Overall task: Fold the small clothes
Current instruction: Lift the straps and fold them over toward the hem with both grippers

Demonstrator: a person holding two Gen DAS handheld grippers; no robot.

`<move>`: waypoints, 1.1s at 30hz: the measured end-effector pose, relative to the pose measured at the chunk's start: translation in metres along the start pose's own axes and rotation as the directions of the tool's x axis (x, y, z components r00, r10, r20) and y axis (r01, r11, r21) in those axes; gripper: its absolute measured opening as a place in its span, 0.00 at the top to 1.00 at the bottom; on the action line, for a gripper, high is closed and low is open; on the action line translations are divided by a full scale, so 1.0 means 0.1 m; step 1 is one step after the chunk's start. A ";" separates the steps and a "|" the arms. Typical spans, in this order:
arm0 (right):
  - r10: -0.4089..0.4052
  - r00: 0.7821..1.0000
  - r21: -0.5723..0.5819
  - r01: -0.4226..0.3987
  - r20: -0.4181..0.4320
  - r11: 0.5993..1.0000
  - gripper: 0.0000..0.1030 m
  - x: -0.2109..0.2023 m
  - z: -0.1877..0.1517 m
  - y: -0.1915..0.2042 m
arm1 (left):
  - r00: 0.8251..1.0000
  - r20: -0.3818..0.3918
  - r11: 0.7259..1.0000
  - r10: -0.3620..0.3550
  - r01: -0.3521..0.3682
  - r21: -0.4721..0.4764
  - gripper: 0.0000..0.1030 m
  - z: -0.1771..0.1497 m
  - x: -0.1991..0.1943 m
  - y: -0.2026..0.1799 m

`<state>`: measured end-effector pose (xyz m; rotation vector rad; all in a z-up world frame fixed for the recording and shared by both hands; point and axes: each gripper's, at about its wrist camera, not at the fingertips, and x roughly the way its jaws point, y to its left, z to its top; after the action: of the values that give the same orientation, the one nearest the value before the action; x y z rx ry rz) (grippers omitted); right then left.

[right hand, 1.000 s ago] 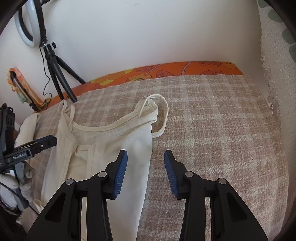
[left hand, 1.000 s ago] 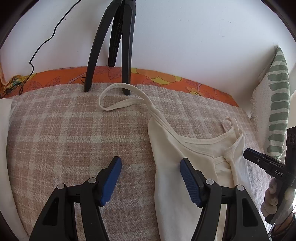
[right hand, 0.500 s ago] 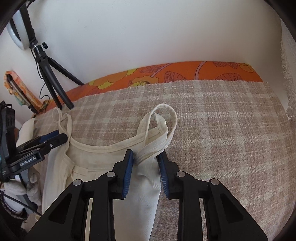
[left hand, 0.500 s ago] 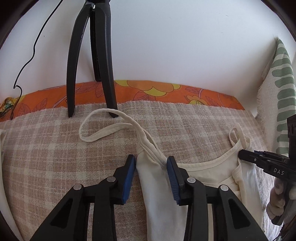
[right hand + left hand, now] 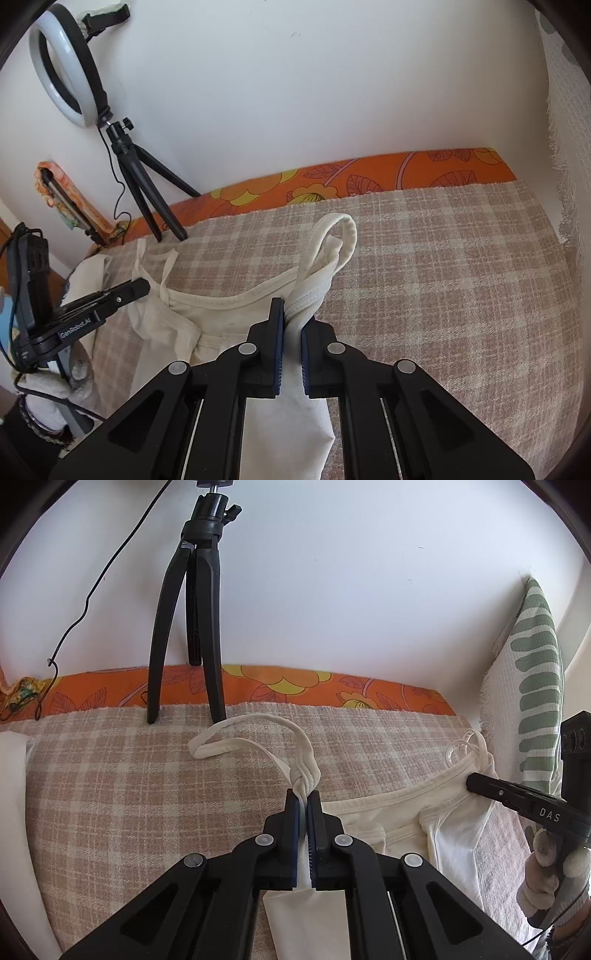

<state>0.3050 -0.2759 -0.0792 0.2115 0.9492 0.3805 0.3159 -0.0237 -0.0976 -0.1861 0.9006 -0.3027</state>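
My left tongs [image 5: 305, 805] and right tongs [image 5: 291, 328] each clamp the top [image 5: 373, 812] at a strap base.

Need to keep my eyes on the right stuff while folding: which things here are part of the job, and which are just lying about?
Part of the job:
camisole
left gripper
right gripper
blanket

Just lying about:
tripod
ring light
cushion
orange sheet

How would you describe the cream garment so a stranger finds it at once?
On the checked blanket before the white wall lies a cream camisole. Both grippers, left and right, pinch its shoulder corners. Only it has thin looped straps.
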 end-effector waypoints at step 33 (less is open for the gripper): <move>-0.092 0.996 -0.140 0.093 0.017 0.986 0.94 -1.27 -1.75 0.76 | 1.000 -0.010 1.000 -0.026 0.025 -0.014 0.99 -1.88 -1.59 -0.34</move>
<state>0.0779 -0.2564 -0.0574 0.0402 0.9144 0.3589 0.0684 -0.0088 -0.0844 -0.2089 0.9115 -0.3216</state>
